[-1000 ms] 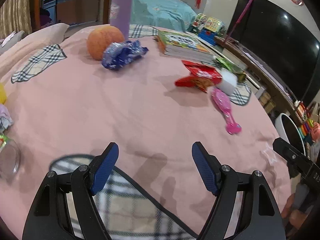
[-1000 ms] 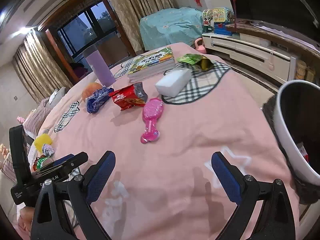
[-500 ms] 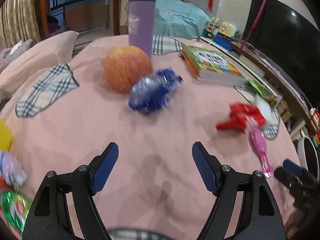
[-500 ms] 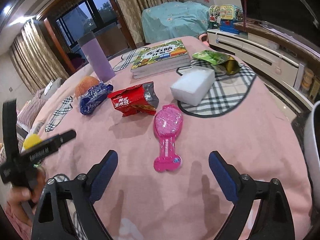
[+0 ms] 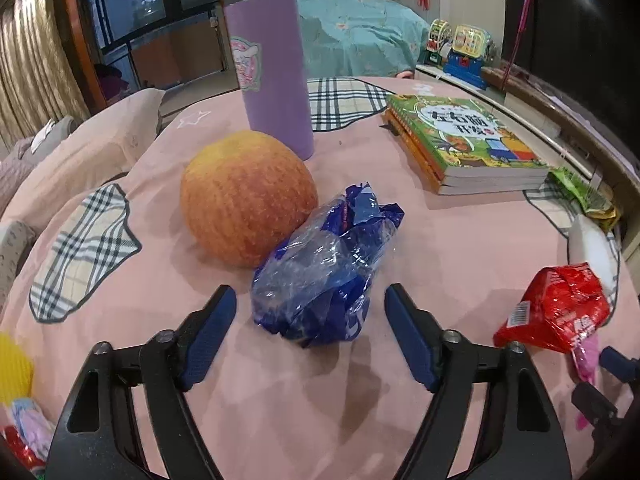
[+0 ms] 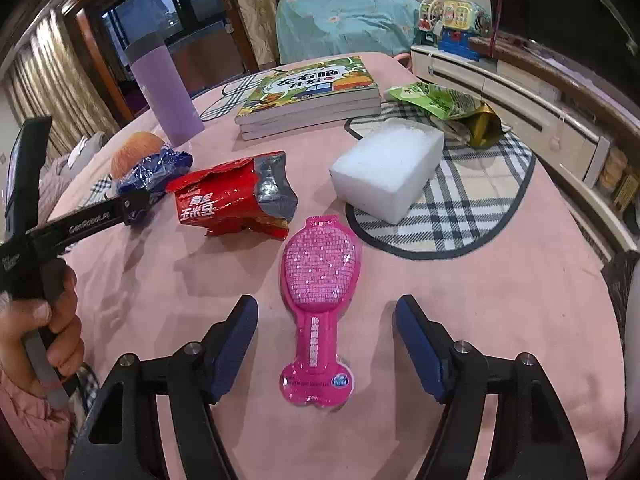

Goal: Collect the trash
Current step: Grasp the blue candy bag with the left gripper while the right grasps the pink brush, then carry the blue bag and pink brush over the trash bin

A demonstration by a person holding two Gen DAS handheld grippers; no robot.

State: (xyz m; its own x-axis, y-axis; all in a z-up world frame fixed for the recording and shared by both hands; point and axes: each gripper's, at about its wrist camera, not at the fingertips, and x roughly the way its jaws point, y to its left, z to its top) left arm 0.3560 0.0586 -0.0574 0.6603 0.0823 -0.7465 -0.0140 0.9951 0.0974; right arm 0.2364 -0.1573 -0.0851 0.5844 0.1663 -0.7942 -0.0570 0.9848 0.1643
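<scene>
A crumpled blue wrapper [image 5: 328,264] lies on the pink tablecloth [image 5: 460,248] against an apple [image 5: 248,196]. My left gripper [image 5: 309,300] straddles the wrapper's near end, jaws closing, pads clear of it on both sides. A torn red snack bag [image 6: 236,200] lies left of centre in the right wrist view, and a green wrapper [image 6: 448,108] lies at the back right. My right gripper [image 6: 326,308] hangs over a packaged pink hairbrush [image 6: 320,276], jaws closing, with the handle between the pads and untouched.
A purple tumbler [image 5: 272,68] stands behind the apple, and a stack of books [image 6: 308,92] lies at the back. A white foam block [image 6: 388,168] rests on a plaid patch [image 6: 480,208]. A hand [image 6: 40,320] holds the left gripper. A yellow item [image 5: 12,364] sits at the near left.
Both grippers moved forward across the table. The blue wrapper now sits between the left jaws and the pink brush handle between the right jaws. Both pairs of jaws have narrowed.
</scene>
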